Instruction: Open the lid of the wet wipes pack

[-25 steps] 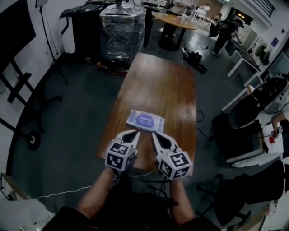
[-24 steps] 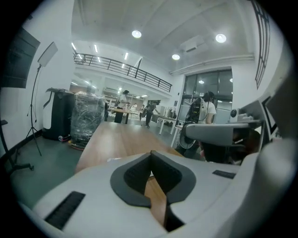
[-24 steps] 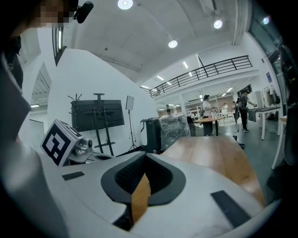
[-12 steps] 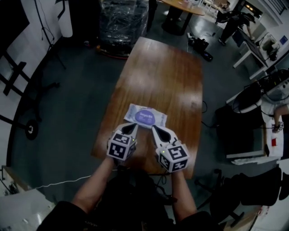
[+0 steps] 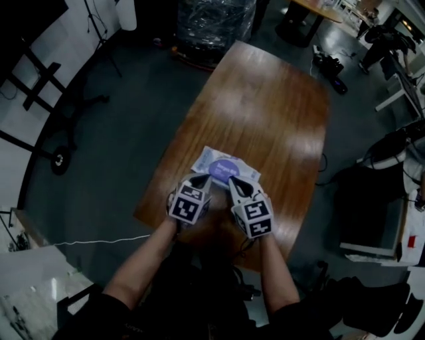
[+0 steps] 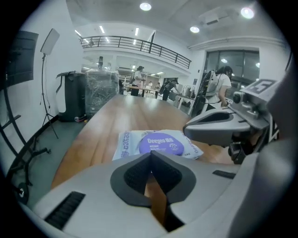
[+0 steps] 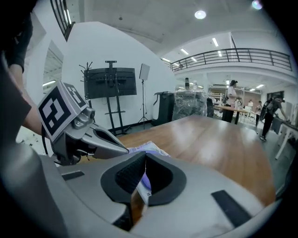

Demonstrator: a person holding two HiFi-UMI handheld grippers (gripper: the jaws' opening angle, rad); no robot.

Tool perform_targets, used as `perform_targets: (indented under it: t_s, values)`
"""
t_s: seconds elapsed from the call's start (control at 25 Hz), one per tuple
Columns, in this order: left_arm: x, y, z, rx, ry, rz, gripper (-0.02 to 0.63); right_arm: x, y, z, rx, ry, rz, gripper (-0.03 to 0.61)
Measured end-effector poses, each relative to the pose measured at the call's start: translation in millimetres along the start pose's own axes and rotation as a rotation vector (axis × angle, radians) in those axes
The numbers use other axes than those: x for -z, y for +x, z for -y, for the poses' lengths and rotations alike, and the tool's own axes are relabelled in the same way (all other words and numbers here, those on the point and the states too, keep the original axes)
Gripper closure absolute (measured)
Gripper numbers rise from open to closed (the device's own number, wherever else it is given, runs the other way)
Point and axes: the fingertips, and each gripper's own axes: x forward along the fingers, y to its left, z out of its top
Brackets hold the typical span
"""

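The wet wipes pack [image 5: 223, 167] lies flat on the wooden table [image 5: 279, 99], white with a round purple lid [image 6: 161, 144] that is closed. In the head view both grippers hover side by side just at its near edge. My left gripper [image 5: 202, 179] is shut with nothing between its pads, its tip just short of the pack [image 6: 139, 144]. My right gripper [image 5: 234, 180] is also shut and empty; past its tips a corner of the pack [image 7: 146, 149] shows.
A plastic-wrapped stack [image 5: 212, 23] stands beyond the table's far end, a round table [image 5: 312, 13] behind it. Desks and chairs [image 5: 392, 153] sit to the right. A stand with a dark screen [image 7: 111, 83] is on the left.
Both grippers have come down and forward, closer to the pack's near edge. The head view has shifted so the table sits more to the right and tilted. Both grippers stay shut.
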Motion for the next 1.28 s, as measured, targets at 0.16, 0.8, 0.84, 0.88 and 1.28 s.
perform_targets:
  t_s: [0.16,0.8,0.84,0.88,1.28]
  values:
    - [10,6,-7,-0.014,-0.028,-0.027,0.609,4,19,-6,-0.040,-0.076,-0.036,0.421]
    - [26,25,-8,-0.029,-0.080,-0.088,0.609,33,51,-8,-0.108,-0.374,-0.179,0.334]
    - [26,25,-8,-0.027,-0.084,-0.091,0.609,34,51,-6,-0.112,-0.348,-0.186,0.336]
    - [25,25,-9,-0.028,-0.087,-0.092,0.609,34,51,-5,-0.120,-0.320,-0.194,0.339]
    - [25,27,-7,-0.023,-0.100,-0.093,0.609,32,48,-2,-0.219,-0.179,-0.218,0.356]
